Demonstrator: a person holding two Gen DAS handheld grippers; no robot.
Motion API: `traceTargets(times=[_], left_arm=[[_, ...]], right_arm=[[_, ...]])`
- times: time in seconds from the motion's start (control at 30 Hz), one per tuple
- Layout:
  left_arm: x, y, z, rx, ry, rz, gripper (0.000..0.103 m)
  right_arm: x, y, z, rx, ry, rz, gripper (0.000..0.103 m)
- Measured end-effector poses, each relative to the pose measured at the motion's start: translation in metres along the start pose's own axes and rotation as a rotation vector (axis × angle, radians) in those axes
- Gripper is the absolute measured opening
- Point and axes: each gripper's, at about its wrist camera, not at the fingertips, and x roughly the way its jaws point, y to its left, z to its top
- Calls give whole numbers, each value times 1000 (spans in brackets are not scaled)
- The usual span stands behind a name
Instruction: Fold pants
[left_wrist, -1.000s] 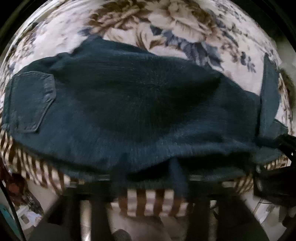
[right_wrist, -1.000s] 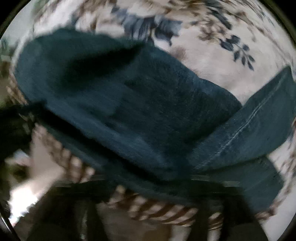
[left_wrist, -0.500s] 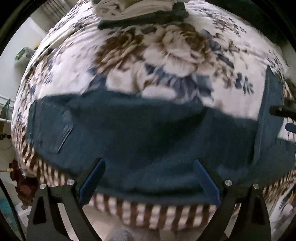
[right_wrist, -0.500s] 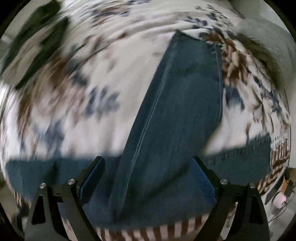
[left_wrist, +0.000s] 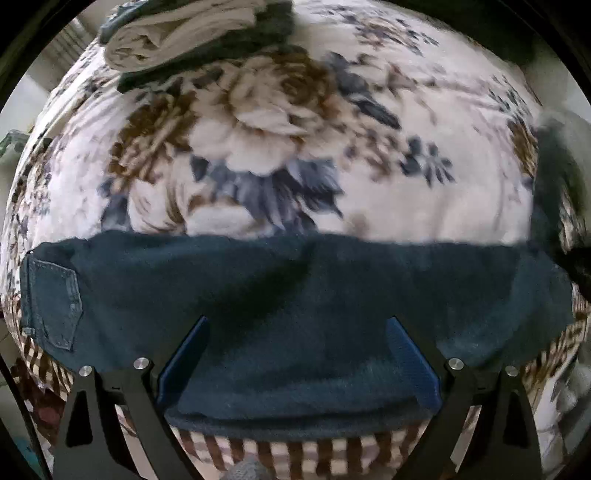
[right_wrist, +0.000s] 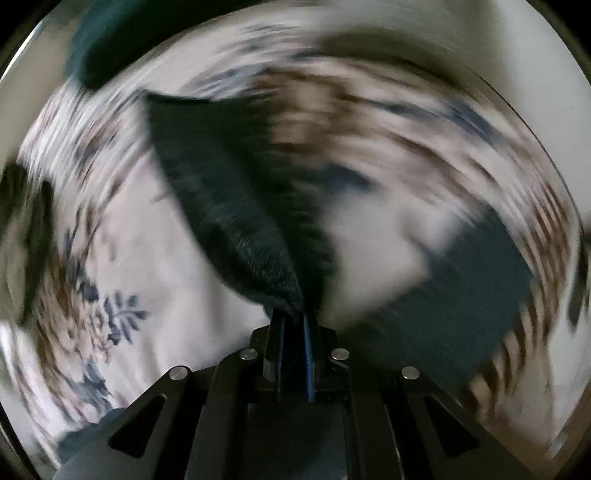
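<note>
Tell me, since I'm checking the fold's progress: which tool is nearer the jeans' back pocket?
Left. The left tool hangs open over the jeans, the back pocket off to its side. The right tool is shut on a leg end; no pocket shows there.

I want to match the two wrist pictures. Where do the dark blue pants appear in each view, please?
Left wrist: the pants lie as a wide band across the lower half, between the open left gripper.
Right wrist: a blurred strip of the pants runs from upper left down into the shut right gripper.
Shared landmark: the floral blanket.
</note>
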Motion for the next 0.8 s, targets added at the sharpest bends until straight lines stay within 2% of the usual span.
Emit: traceTargets(times=[0.07,0.13,0.2,0.27,0.3,0.33,0.37,0.4,0.43,0.47,0.5,0.67,0.73,0.8], left_arm=[[1,-8,-6,12,20,-19,97],[4,-16,-11,29,41,-41,97],[6,-24,-13,50,50,-43,97],[5,-29,-14,73,43,-45,97],[5,-31,-14,84,40,-38,97],[6,-33,-14,88,38,-37,97],[7,-33,-13,90,38,-37,97],[8,-33,-13,89,41,-33,97],[10,-33,-12,88,44,-30,97],[10,-32,-12,86,46,-30,97],[10,-31,-12,84,44,-27,97],[7,-25,-13,92,41,-20,97],[7,-20,-16,94,48,-20,97],[8,-15,-19,93,48,-11,97]], right_arm=[[-1,-47,-13,120,62,22,10],[12,-85,-25,244,160,120,15],[24,-112,-28,321,175,194,16],[28,-123,-28,362,153,255,26],[32,-131,-19,369,144,275,43],[36,-134,-17,377,134,294,54],[41,-139,-13,388,132,307,54],[43,-153,-9,404,133,322,53],[47,-154,-8,422,127,333,36],[50,-155,-10,423,116,307,16],[47,-160,-11,412,109,271,6],[9,-164,-16,321,35,215,5],[12,-169,-19,298,54,194,5],[34,-168,-17,266,121,163,7]])
